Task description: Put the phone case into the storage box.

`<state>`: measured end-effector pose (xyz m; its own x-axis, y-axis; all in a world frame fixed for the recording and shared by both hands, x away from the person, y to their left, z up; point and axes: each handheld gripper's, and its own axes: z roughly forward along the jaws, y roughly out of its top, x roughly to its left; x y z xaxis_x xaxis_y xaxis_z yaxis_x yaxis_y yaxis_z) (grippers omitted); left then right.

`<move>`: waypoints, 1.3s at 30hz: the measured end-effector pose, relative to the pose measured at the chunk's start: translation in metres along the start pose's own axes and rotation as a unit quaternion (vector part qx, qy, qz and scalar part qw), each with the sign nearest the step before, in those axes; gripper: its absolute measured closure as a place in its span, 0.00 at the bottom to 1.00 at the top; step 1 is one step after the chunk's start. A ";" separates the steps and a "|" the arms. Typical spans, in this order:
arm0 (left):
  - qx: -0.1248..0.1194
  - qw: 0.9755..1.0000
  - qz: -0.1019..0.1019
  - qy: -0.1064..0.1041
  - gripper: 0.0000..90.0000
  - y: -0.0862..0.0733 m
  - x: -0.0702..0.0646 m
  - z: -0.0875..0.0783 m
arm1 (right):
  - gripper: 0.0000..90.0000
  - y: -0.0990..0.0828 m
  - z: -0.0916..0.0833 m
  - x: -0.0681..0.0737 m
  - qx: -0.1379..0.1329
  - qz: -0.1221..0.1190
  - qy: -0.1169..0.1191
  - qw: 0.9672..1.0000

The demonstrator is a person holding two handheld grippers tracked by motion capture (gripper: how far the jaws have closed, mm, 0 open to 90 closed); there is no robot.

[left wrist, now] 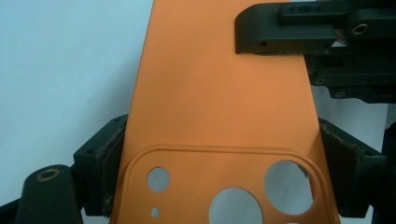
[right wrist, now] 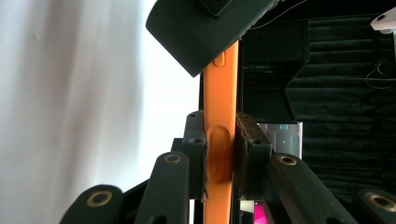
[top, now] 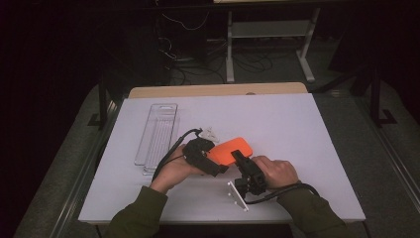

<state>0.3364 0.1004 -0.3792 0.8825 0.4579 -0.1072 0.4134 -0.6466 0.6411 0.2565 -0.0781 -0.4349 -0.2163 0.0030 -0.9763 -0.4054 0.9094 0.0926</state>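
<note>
Both grippers are gripping the orange phone case (top: pixel 232 150): left gripper (left wrist: pixel 219 163) across its width, right gripper (right wrist: pixel 219 154) pinching 1 edge (handover unfinished).

Orange phone case (top: pixel 231 150), black grippers

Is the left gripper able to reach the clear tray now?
Probably not yet: the left gripper is shut across the orange case, which the right gripper also pinches. The clear tray lies beside it, with bare table between.
</note>
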 end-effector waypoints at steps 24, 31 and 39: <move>-0.020 0.999 -0.019 -0.022 0.16 0.001 0.000 -0.003 | 0.92 0.002 -0.004 -0.004 -0.003 0.012 -0.017 1.000; -0.026 0.999 -0.031 -0.035 0.16 0.000 0.002 -0.004 | 0.92 0.001 -0.005 -0.005 -0.007 0.010 -0.021 1.000; -0.037 0.998 -0.030 -0.041 0.14 0.000 0.001 -0.005 | 0.92 0.003 -0.005 -0.003 -0.007 0.004 -0.022 1.000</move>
<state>0.3358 0.1038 -0.3755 0.8733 0.4406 -0.2078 0.4514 -0.5714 0.6854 0.2522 -0.0777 -0.4307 -0.1800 0.0295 -0.9832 -0.4169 0.9031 0.1034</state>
